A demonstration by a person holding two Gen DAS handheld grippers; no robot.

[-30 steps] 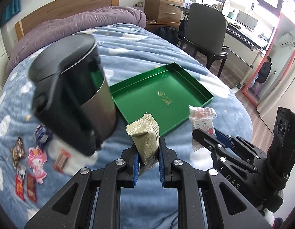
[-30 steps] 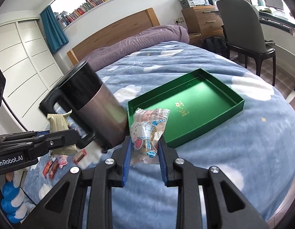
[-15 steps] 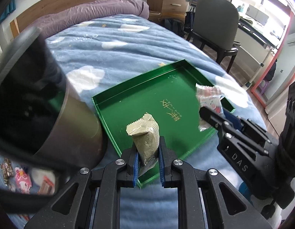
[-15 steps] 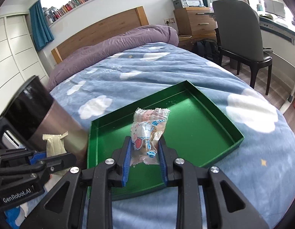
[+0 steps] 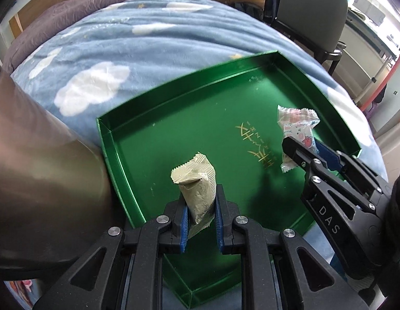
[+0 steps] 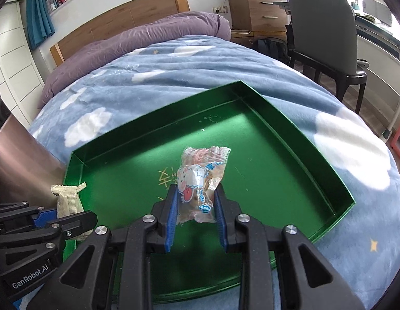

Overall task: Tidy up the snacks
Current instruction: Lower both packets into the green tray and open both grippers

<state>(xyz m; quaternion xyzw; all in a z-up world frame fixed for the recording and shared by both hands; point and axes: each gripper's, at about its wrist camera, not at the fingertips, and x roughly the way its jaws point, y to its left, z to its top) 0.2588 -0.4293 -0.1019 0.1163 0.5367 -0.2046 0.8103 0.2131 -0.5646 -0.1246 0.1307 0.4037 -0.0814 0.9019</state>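
Note:
A green tray (image 5: 194,118) (image 6: 290,134) lies on the blue cloud-print bedspread. My left gripper (image 5: 200,208) is shut on a beige snack packet (image 5: 197,180), held upright over the tray's near left part; the packet also shows in the right wrist view (image 6: 68,199). My right gripper (image 6: 196,202) is shut on a clear snack packet with a cartoon print (image 6: 202,178), held over the tray's middle. In the left wrist view the right gripper (image 5: 303,152) and its packet (image 5: 295,126) hang over the tray's right side.
A large brown and black kettle (image 5: 39,170) (image 6: 16,160) stands close to the tray's left edge. A purple duvet (image 6: 137,41) lies at the head of the bed. A grey chair (image 6: 326,33) and a desk stand to the right of the bed.
Both grippers have moved forward with their packets, from short of the tray to over it. The kettle has slid to the left edge of both views.

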